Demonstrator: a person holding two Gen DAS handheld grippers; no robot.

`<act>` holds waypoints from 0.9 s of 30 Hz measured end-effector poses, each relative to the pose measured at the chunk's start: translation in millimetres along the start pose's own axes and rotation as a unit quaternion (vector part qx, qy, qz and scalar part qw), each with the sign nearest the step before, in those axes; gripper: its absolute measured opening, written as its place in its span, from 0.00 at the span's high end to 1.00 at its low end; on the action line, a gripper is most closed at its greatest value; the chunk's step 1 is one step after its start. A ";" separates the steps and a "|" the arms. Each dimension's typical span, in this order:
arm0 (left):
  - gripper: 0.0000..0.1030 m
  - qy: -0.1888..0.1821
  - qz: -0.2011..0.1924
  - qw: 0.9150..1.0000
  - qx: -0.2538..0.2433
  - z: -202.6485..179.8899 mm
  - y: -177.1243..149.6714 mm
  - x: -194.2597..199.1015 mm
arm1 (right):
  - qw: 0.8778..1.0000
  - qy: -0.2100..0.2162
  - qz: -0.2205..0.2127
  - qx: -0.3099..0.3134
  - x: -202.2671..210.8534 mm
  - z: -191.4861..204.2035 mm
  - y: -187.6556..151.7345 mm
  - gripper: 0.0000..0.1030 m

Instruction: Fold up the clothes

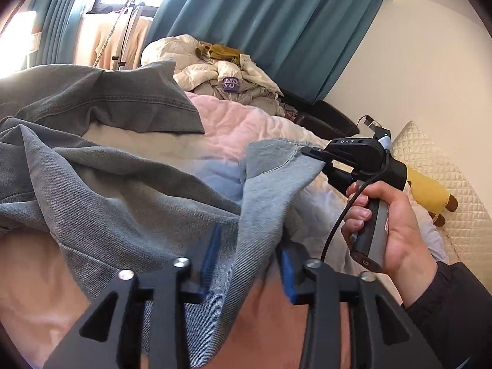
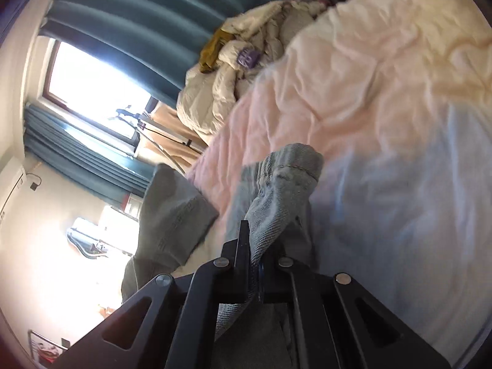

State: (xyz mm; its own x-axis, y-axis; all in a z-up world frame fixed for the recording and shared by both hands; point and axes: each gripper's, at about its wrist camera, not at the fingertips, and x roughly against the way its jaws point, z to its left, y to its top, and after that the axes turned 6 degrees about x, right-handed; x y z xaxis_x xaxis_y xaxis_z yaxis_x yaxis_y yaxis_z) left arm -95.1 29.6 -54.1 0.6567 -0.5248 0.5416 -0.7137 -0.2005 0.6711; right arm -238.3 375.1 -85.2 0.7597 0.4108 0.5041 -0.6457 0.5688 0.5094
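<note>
Blown-out daylight floods through the window (image 2: 92, 92); fisheye edges curve dark, foreground slightly blurred.

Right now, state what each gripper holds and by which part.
Right gripper pinches the grey denim garment at a hemmed edge. Left gripper straddles its fold, apparently unclamped.

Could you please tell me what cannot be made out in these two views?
- Grey denim garment: type unclear; left view crops it, bunched folds hide the rest.
- Left gripper: grip uncertain, fabric drapes between the blue pads.
- Right gripper: contact hidden under cloth.
</note>
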 end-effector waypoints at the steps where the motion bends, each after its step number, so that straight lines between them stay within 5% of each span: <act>1: 0.54 -0.008 0.000 1.000 0.001 -0.9 0.1 -0.2 | 1.000 0.002 -0.021 0.013 7.6 3.5 9.1 0.98; 9: 0.53 -0.025 0.015 0.999 -0.014 -10.1 -2.9 -12.6 | 0.984 -0.020 -0.173 0.047 87.1 -4.3 67.3 0.98; 17: 0.53 -0.019 0.033 0.999 -0.022 -10.3 -7.7 -29.5 | 0.948 -0.044 -0.315 0.026 166.0 -36.4 99.8 0.99; 20: 0.53 -0.009 0.041 0.999 -0.017 -6.2 -8.6 -35.9 | 0.947 -0.099 -0.303 0.033 156.1 -49.5 93.7 0.99; 24: 0.53 -0.002 0.047 0.999 -0.001 0.6 -7.2 -38.0 | 0.966 -0.162 -0.200 -0.028 112.9 -101.9 75.1 0.99; 27: 0.53 0.007 0.051 0.999 0.013 6.3 -5.0 -39.5 | 0.967 -0.195 -0.142 -0.080 96.3 -135.9 59.0 0.99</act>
State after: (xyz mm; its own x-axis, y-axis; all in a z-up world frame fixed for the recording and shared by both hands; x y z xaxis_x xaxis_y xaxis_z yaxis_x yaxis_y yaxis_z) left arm -119.0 46.1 -82.0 0.5838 -0.5315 0.6137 -0.7828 -0.1682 0.5990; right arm -192.7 545.1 -101.3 0.7970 -0.0608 0.6009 -0.3714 0.7353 0.5670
